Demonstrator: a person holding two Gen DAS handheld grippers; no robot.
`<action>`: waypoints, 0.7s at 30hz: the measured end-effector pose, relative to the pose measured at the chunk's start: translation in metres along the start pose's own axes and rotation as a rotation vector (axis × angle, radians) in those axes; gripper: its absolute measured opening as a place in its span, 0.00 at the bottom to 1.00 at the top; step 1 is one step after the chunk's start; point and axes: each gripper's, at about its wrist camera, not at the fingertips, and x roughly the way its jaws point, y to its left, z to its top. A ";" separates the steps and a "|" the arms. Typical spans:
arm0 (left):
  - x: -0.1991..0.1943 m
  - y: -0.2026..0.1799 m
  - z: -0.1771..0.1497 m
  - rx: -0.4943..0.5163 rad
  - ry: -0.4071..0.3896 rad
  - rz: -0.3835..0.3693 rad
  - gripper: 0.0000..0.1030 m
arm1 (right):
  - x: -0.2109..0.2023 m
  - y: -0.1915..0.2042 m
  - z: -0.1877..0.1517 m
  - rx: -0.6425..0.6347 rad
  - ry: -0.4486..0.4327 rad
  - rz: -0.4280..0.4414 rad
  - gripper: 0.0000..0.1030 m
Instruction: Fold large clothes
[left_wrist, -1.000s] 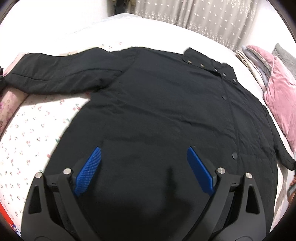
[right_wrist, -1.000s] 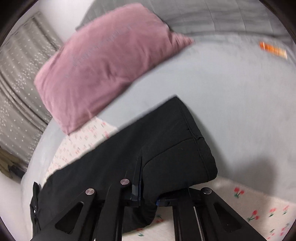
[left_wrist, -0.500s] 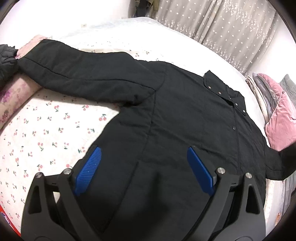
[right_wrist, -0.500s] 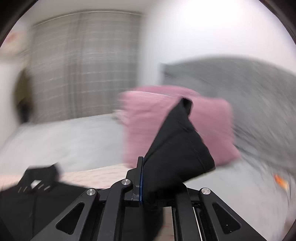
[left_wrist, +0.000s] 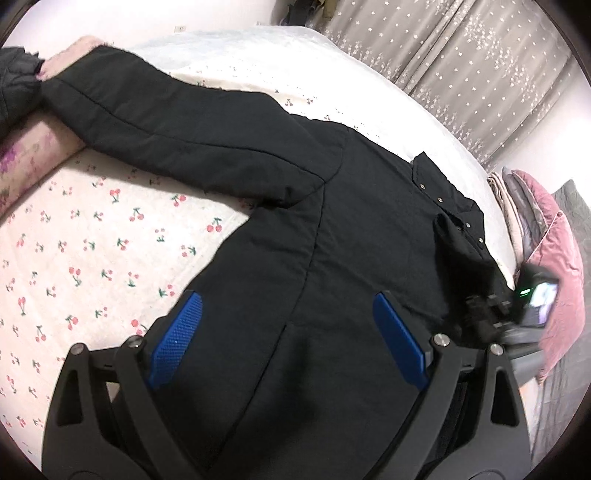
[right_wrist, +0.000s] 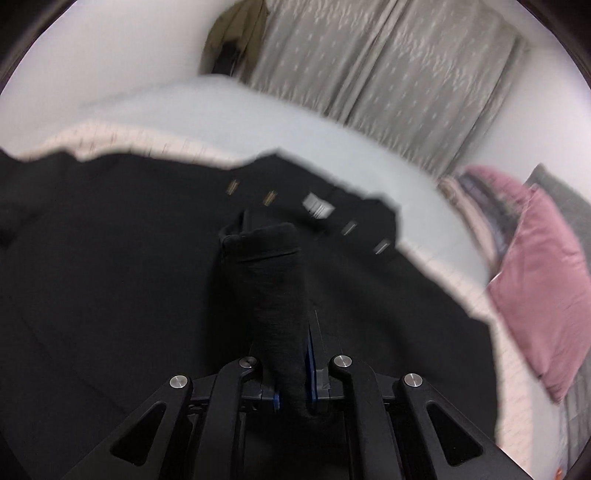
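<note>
A large black padded coat (left_wrist: 332, 240) lies front up on the cherry-print bed, collar and snaps (left_wrist: 447, 199) toward the far right. Its left sleeve (left_wrist: 166, 122) stretches out to the far left. My left gripper (left_wrist: 287, 297) hovers open over the coat's lower body, with nothing between its blue pads. My right gripper (right_wrist: 293, 376) has the other sleeve's cuff (right_wrist: 266, 266) between its pads, held above the coat's chest (right_wrist: 110, 258); its jaws are opening slightly. In the left wrist view the right gripper (left_wrist: 491, 321) shows at the coat's right edge.
A pink velvet pillow (left_wrist: 557, 266) and folded blankets (left_wrist: 502, 192) lie at the right end of the bed. A pink rolled blanket (left_wrist: 29, 147) sits under the far sleeve end. Grey starred curtains (left_wrist: 480, 74) hang behind. Bare cherry sheet (left_wrist: 92, 240) lies left of the coat.
My right gripper has swung the sleeve from beside the pink pillow over onto the coat's chest and now appears in the left wrist view. The left gripper shifted slightly and rolled.
</note>
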 end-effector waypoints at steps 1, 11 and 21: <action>0.000 -0.001 0.000 0.002 0.003 -0.007 0.91 | 0.004 0.001 -0.004 0.000 0.010 0.009 0.14; 0.002 -0.004 0.000 0.005 0.002 0.003 0.91 | -0.024 -0.018 0.005 0.150 0.004 0.354 0.48; 0.004 -0.002 0.002 -0.003 0.000 0.012 0.91 | 0.000 -0.027 -0.034 0.263 0.052 0.319 0.62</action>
